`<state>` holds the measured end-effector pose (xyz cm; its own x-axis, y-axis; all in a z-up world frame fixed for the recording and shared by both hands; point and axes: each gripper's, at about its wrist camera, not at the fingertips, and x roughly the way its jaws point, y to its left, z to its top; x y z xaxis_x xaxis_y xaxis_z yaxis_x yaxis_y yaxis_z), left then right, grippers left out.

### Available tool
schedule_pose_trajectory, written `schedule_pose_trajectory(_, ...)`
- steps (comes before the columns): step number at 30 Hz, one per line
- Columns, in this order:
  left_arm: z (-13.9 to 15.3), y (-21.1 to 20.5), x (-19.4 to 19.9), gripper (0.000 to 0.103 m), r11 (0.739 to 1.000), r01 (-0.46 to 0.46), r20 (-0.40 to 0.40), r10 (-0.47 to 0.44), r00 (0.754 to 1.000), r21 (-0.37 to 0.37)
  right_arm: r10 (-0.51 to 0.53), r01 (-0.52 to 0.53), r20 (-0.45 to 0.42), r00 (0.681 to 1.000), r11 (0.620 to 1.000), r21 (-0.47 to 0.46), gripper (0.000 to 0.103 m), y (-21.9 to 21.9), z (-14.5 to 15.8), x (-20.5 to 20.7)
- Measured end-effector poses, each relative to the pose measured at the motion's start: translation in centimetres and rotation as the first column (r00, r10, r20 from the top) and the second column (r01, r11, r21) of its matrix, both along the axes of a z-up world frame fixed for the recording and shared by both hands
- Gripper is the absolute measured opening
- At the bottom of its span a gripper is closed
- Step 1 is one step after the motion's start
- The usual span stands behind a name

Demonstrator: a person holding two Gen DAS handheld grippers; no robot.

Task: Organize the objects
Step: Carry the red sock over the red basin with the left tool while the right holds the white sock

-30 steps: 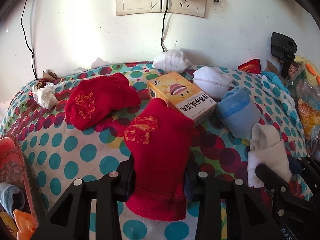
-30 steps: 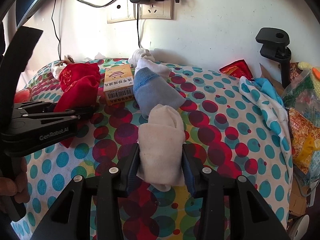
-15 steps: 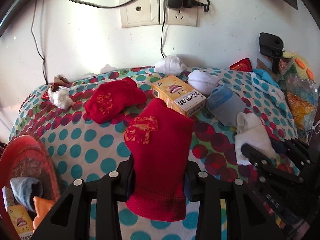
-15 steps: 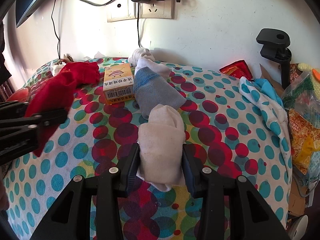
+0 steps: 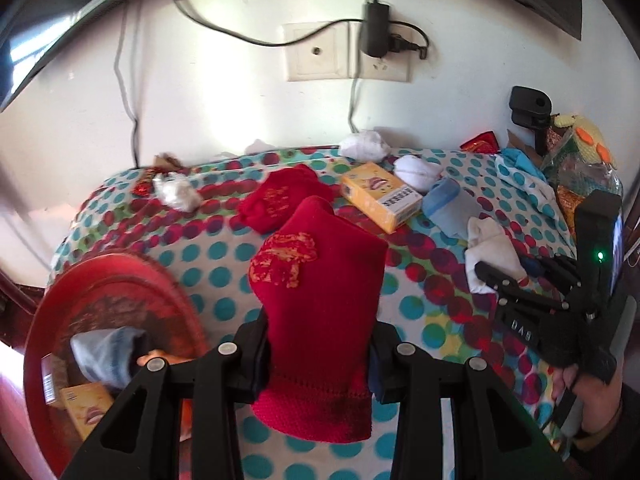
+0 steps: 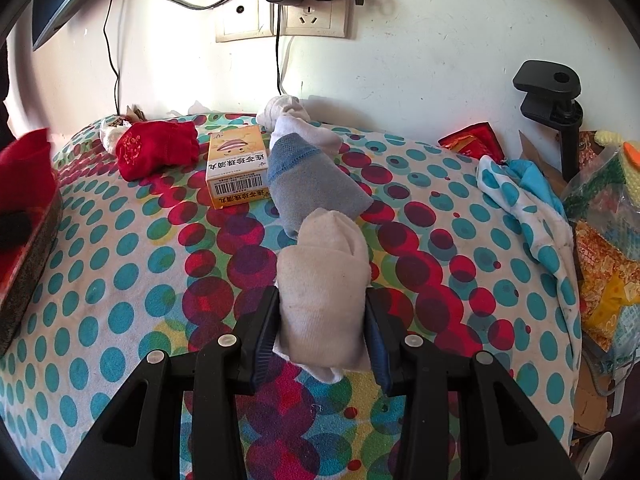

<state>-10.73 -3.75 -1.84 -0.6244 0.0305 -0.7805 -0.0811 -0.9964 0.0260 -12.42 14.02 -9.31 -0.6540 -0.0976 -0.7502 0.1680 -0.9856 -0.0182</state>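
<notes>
My left gripper (image 5: 318,354) is shut on a folded red sock (image 5: 320,280) with a gold pattern, lifted above the dotted cloth. Low at the left lies a red tray (image 5: 52,312) holding a blue-grey sock (image 5: 106,350) and a yellow box (image 5: 86,406). My right gripper (image 6: 322,334) is shut on a rolled white sock (image 6: 324,280) resting on the cloth; this gripper also appears at the right of the left wrist view (image 5: 496,280). A second red sock (image 6: 158,152), a yellow box (image 6: 236,170) and a grey-blue sock (image 6: 308,182) lie further back.
Dotted cloth (image 6: 120,260) covers the table against a white wall with sockets (image 6: 280,12). White socks (image 6: 286,110) and a crumpled white wad (image 5: 176,194) lie near the wall. A black clamp (image 6: 554,100), snack bags (image 6: 608,240) and a bunched cloth (image 6: 520,196) crowd the right edge.
My left gripper has risen and drawn back to the left with the red sock, bringing the red tray into its view. The right gripper and white sock have stayed still.
</notes>
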Motion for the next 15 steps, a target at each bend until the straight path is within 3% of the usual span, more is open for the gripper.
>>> schedule_pose_trajectory(15, 2.8, -12.3, 3.1, 0.038, 0.979, -0.199, -0.008, 0.199, 0.980, -0.054, -0.003, 0.003, -0.001, 1.000, 1.000, 0.025, 0.039, -0.6, 0.1, -0.3)
